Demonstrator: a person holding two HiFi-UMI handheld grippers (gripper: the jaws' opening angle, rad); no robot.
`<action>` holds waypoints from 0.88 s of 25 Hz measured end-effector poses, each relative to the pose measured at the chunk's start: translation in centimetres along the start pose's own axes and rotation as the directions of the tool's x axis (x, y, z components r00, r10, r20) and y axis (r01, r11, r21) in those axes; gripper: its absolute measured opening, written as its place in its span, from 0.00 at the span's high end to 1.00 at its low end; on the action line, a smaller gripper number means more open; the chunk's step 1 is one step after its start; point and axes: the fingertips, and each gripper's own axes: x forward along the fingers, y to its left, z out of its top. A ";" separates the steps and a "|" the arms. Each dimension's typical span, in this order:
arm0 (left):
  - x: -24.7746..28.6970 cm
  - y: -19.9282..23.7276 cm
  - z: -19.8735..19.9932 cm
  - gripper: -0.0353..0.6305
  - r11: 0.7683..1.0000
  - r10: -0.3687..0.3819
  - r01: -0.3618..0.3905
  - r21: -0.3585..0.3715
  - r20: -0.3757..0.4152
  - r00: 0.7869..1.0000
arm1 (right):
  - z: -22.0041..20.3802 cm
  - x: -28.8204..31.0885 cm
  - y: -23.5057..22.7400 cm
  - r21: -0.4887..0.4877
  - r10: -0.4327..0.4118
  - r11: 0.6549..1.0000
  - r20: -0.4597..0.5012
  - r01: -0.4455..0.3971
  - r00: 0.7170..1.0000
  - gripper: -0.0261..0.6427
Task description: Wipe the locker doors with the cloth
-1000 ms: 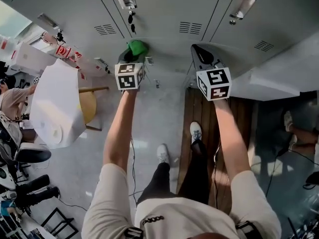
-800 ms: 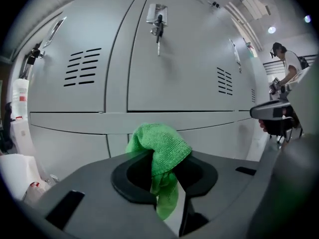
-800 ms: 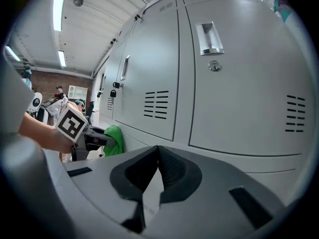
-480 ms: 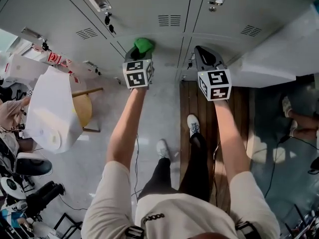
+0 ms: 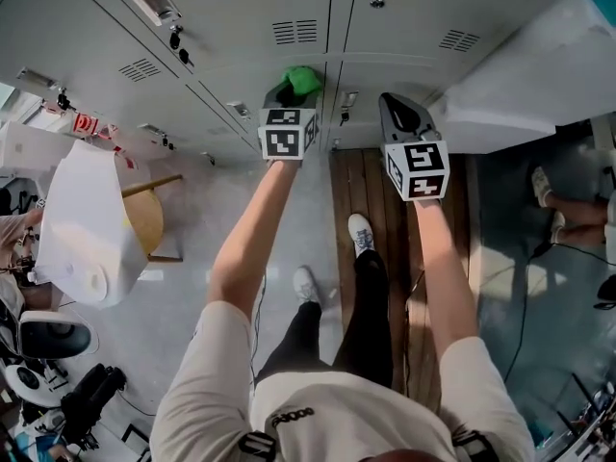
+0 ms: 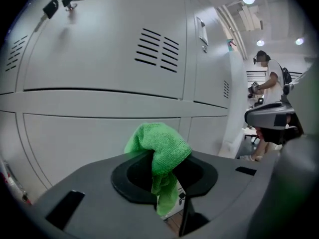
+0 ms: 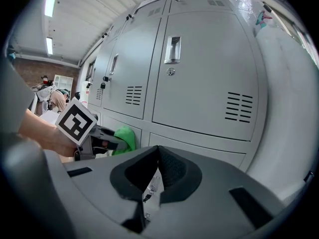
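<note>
A bunched green cloth (image 5: 301, 80) (image 6: 159, 148) (image 7: 124, 137) is clamped in my left gripper (image 5: 292, 94) (image 6: 162, 171), which holds it close to the grey locker doors (image 5: 241, 17) (image 6: 99, 73) (image 7: 199, 73), near a lower door just under the vented upper ones. In the left gripper view the cloth bulges out over the jaws and a tail hangs down between them. My right gripper (image 5: 395, 114) (image 7: 157, 171) is held beside it to the right, jaws closed with nothing between them, pointed at the lockers.
The lockers have handles, keys (image 5: 175, 38) and vent slots (image 5: 295, 32). A white covered object (image 5: 82, 224) and a wooden stool (image 5: 144, 219) stand at the left. A wooden bench (image 5: 380, 248) runs under my right arm. A person (image 6: 266, 78) stands farther along the lockers.
Both grippers and the cloth have shifted rightward along the lockers across the view. The left gripper keeps its hold on the cloth.
</note>
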 end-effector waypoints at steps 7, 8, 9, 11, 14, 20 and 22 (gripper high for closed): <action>2.4 -1.1 -3.9 0.78 0.999 -0.001 -0.001 -0.040 -0.053 0.999 | -2.9 -1.2 -0.7 0.008 -0.008 1.000 -0.031 0.008 0.999 0.95; 2.7 -1.1 -4.8 0.78 0.999 -0.003 0.000 -0.038 -0.063 0.998 | -3.4 -1.3 -0.6 0.014 -0.008 1.000 -0.037 0.009 0.999 0.95; 3.0 -1.0 -5.6 0.78 0.999 -0.004 0.002 -0.037 -0.073 0.997 | -3.9 -1.2 -0.5 0.021 -0.007 1.000 -0.042 0.008 0.999 0.95; 3.7 -0.6 -7.2 0.78 0.999 -0.006 0.002 -0.048 -0.091 0.996 | -4.8 -0.9 -0.2 0.033 -0.004 0.999 -0.049 0.006 0.999 0.95; 4.6 0.1 -10.0 0.78 0.998 -0.007 -0.001 -0.057 -0.128 0.992 | -6.7 -0.3 0.1 0.042 0.001 0.999 -0.074 0.002 0.997 0.95; 7.6 0.7 -18.0 0.78 0.996 -0.014 -0.005 -0.086 -0.220 0.975 | -9.1 1.7 0.9 0.022 0.011 1.000 -0.068 -0.009 0.998 0.95; 8.8 1.1 -20.8 0.78 0.996 -0.010 -0.010 -0.085 -0.229 0.973 | -10.0 2.5 1.3 0.016 0.023 1.000 -0.048 -0.022 0.999 0.95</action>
